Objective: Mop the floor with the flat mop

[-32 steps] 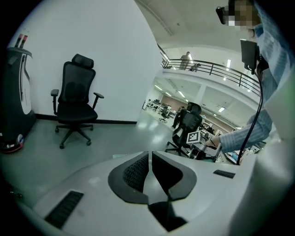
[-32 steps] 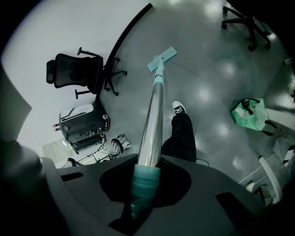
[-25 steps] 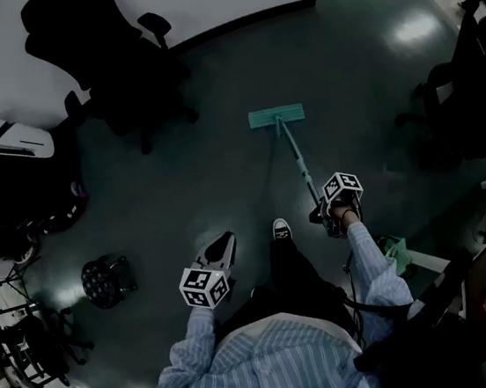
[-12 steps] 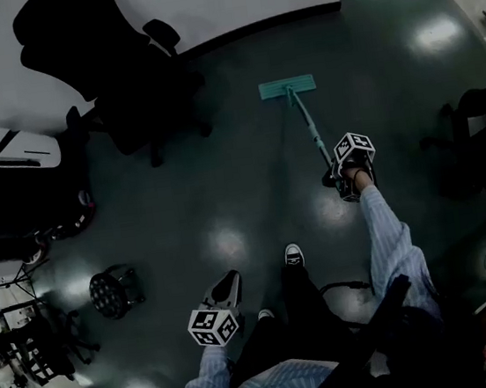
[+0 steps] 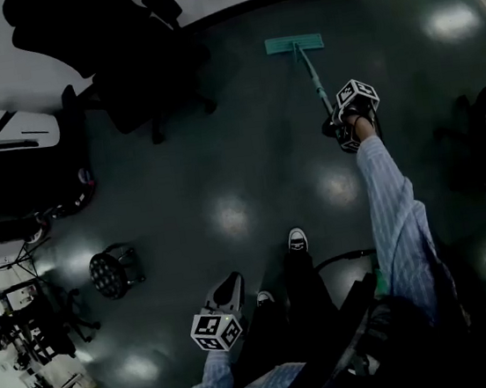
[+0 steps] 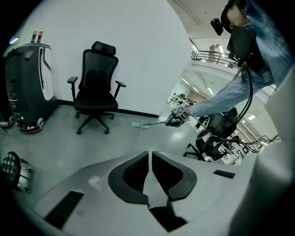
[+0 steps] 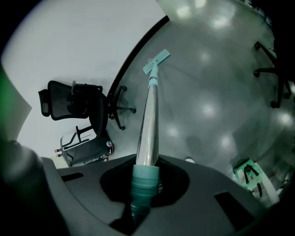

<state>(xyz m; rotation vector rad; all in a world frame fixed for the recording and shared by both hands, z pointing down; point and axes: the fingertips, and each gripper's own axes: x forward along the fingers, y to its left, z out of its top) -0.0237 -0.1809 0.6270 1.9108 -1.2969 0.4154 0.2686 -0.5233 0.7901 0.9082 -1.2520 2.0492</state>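
The flat mop's teal head (image 5: 294,44) lies on the dark floor close to the wall's baseboard. Its metal handle (image 5: 318,86) runs back to my right gripper (image 5: 339,129), which is shut on the handle's teal grip (image 7: 144,184) at the end of an outstretched arm. In the right gripper view the handle (image 7: 150,120) leads straight away to the head (image 7: 156,61). My left gripper (image 5: 225,293) hangs low near the person's legs, shut with nothing in it (image 6: 149,161). The left gripper view shows the mop head (image 6: 139,125) and the right gripper (image 6: 176,120) in the distance.
A black office chair (image 5: 135,79) stands left of the mop near the white wall. A white and black machine (image 5: 8,162) sits far left, a small black wheeled stool (image 5: 111,272) below it. Another dark chair (image 5: 484,139) is at the right. The person's shoe (image 5: 296,241) is mid-floor.
The right arm has stretched forward and pushed the mop head farther away, closer to the baseboard. The left gripper has stayed low by the body.
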